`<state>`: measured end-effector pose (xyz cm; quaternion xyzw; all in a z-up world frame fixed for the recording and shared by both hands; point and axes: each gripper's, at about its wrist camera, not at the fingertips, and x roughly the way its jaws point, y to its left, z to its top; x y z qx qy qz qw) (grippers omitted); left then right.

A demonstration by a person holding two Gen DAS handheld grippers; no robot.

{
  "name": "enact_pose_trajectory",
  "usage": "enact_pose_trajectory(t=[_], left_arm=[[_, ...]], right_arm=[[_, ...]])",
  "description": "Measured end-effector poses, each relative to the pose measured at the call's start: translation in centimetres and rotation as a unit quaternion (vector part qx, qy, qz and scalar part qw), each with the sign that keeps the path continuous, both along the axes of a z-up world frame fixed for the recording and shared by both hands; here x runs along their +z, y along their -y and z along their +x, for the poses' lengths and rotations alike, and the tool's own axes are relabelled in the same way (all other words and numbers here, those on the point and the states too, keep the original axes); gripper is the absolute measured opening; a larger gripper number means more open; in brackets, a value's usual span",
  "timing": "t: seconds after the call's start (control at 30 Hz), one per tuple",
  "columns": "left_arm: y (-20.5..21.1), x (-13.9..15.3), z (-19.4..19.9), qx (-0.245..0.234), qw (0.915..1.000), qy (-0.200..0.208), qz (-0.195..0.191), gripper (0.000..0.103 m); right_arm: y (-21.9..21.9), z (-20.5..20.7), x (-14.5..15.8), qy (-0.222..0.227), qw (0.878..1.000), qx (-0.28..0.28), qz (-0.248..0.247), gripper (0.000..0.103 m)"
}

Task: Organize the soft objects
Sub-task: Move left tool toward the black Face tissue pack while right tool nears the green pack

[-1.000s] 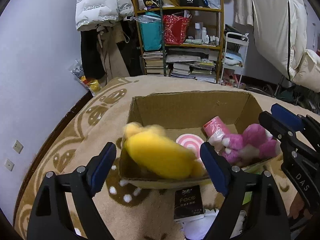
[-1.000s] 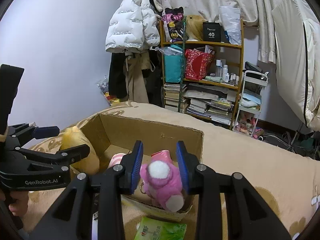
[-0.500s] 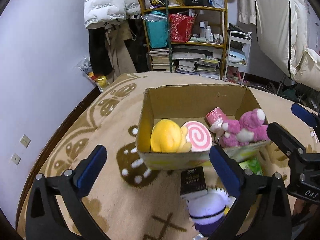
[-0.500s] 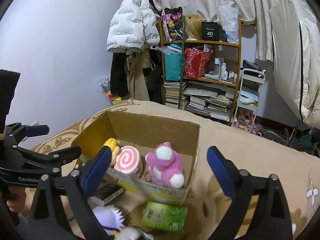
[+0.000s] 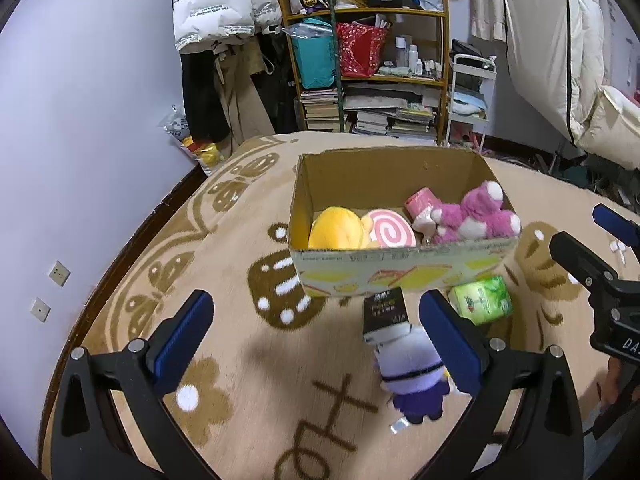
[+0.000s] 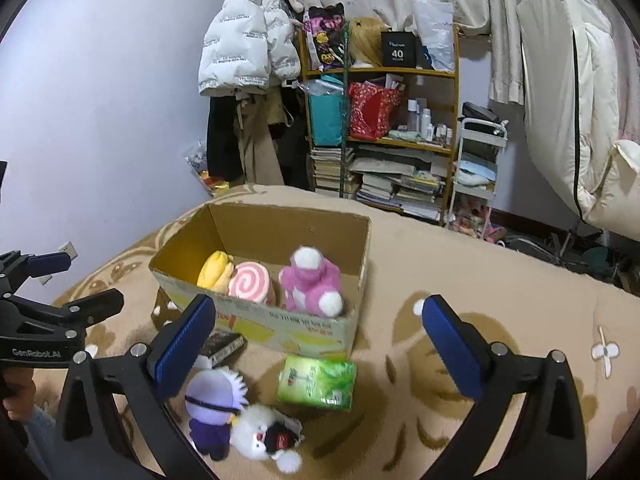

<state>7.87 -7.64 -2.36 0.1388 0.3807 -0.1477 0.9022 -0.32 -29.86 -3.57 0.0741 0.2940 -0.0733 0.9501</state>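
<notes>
A cardboard box (image 5: pixel 400 276) (image 6: pixel 288 328) on the carpet holds a yellow plush (image 5: pixel 334 234) (image 6: pixel 214 270), a pink swirl plush (image 5: pixel 390 234) (image 6: pixel 250 288), a pink bear (image 5: pixel 476 218) (image 6: pixel 312 284) and a small pink pack (image 5: pixel 420 202). In front of the box lie a purple-and-white plush (image 5: pixel 412 372) (image 6: pixel 214 408) and a white plush (image 6: pixel 262 436). My left gripper (image 5: pixel 316 344) is open and empty, back from the box. My right gripper (image 6: pixel 320 344) is open and empty above the carpet.
A green tissue pack (image 5: pixel 482 300) (image 6: pixel 318 382) and a black packet (image 5: pixel 384 310) (image 6: pixel 220 346) lie in front of the box. A cluttered shelf (image 5: pixel 368 56), hanging coats (image 5: pixel 224 12) and a white cart (image 5: pixel 468 92) stand behind. The carpet ends at the left wall.
Both grippers opened, let the yellow plush and the pink bear drop into the box, then pulled back and up from it.
</notes>
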Motion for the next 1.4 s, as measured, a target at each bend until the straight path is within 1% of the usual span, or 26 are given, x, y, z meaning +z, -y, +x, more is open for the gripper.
enact_pose_trajectory(t=[0.17, 0.4, 0.67, 0.87, 1.03, 1.4], left_arm=[[-0.2, -0.5, -1.0, -0.002, 0.9999, -0.011, 0.008, 0.102], [-0.1, -1.6, -1.1, 0.002, 0.9997, -0.019, 0.013, 0.102], [0.3, -3.3, -0.1, 0.004, 0.9992, -0.036, 0.017, 0.102], [1.2, -4.5, 0.7, -0.007, 0.9986, -0.051, 0.012, 0.102], [2.1, -5.5, 1.4, -0.017, 0.9978, -0.063, 0.014, 0.102], [3.4, -8.1, 3.4, -0.02, 0.9952, -0.094, 0.017, 0.102]], right_arm=[[0.2, -0.9, -0.7, -0.019, 1.0, -0.005, 0.02, 0.103], [0.6, -0.7, -1.7, -0.037, 0.999, -0.013, 0.036, 0.103], [0.9, 0.8, -3.7, -0.066, 0.996, -0.019, 0.047, 0.103], [1.1, 1.9, -5.1, -0.087, 0.994, -0.019, 0.058, 0.103], [1.6, 2.7, -5.9, -0.092, 0.993, -0.027, 0.063, 0.103], [2.3, 4.9, -8.1, -0.117, 0.989, -0.031, 0.088, 0.103]])
